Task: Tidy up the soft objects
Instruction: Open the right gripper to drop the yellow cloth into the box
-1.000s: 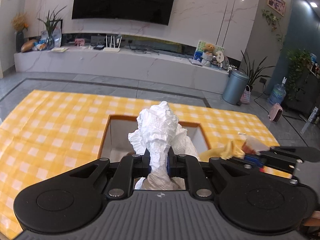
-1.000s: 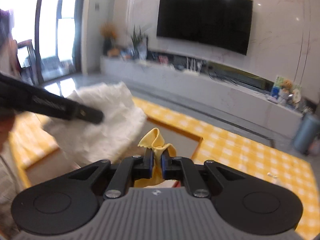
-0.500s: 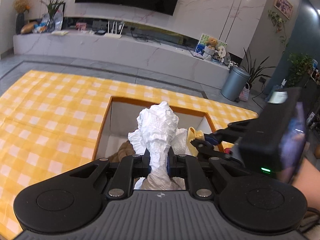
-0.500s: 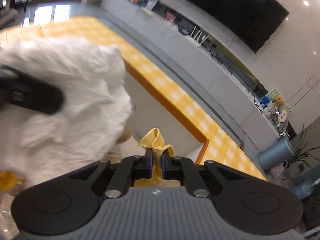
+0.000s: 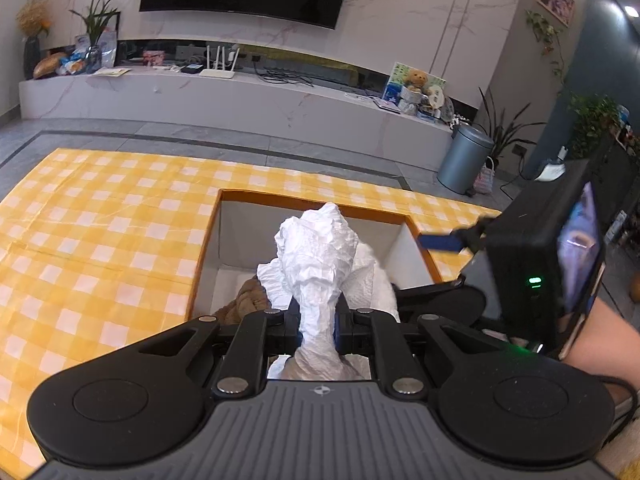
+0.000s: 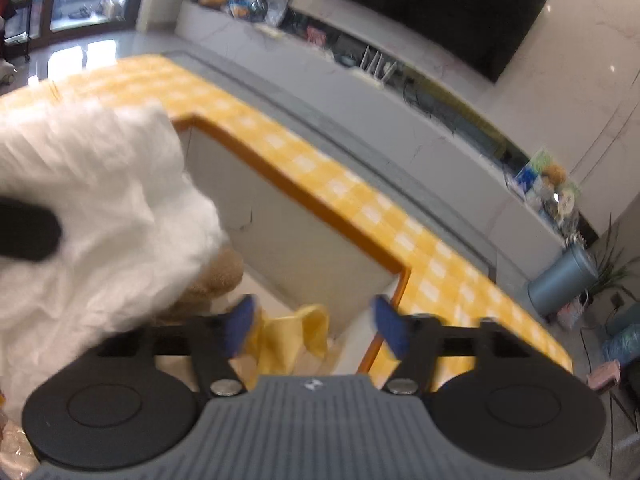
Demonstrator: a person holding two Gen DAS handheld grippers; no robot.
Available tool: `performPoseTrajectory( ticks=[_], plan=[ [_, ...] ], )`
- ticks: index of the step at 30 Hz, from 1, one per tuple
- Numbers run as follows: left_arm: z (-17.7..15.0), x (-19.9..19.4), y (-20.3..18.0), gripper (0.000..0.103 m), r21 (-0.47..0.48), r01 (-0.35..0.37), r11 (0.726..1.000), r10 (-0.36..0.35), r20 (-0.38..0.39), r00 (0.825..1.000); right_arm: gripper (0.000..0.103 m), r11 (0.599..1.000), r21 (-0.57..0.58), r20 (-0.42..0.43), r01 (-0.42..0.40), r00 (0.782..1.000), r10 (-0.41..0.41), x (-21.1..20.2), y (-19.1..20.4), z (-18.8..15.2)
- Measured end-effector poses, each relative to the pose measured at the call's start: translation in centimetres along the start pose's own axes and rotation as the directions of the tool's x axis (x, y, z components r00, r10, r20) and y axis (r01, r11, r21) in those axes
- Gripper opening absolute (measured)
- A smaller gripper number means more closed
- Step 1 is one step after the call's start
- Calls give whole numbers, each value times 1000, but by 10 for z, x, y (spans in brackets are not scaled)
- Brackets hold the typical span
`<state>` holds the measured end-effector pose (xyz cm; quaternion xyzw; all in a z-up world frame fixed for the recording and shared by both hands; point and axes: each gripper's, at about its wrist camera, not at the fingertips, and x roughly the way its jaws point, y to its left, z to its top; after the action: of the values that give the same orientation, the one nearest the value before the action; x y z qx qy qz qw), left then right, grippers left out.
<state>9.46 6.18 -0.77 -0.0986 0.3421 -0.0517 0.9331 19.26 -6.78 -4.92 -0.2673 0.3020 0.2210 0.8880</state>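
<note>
Left gripper [image 5: 318, 322] clamps white crumpled cloth [image 5: 316, 256] over box [image 5: 208, 248]. Right gripper [image 6: 314, 330] spread wide; yellow cloth [image 6: 296, 332] loose between fingers.

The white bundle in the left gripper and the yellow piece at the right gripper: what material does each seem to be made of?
White bundle: looks like thin crinkled tissue or nonwoven cloth, matte, with many fine sharp creases; the left gripper squeezes it to a narrow neck.
Yellow piece: seems a soft thin cloth, matte, folding limply between the open fingers of the right gripper; blur leaves the weave unclear.
</note>
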Motion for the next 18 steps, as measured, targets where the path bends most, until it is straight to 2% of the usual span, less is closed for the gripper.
performPoseTrajectory(
  ticks=[1, 6, 12, 15, 18],
  plan=[
    [0, -1, -1, 14, 2, 5, 1000, -5, 1, 1000, 88, 1000, -1, 25, -2, 1000, 2, -6, -1, 0],
    [-1, -7, -9, 15, 10, 54, 998, -54, -3, 999, 100, 997, 63, 133, 35, 990, -43, -35, -21, -2],
    [-12, -5, -28, 15, 14, 164, 986, -163, -51, 985, 100, 981, 189, 210, 35, 975, -75, -67, -46, -27],
    [-20, 5, -41, 15, 39, 198, 979, -193, -107, 975, 100, 969, 247, 211, 27, 974, -81, -74, -54, -39],
    [-32, 29, -56, 15, 103, 220, 970, -193, -222, 956, 100, 958, 285, 206, 12, 976, -73, -77, -60, -49]
  ],
)
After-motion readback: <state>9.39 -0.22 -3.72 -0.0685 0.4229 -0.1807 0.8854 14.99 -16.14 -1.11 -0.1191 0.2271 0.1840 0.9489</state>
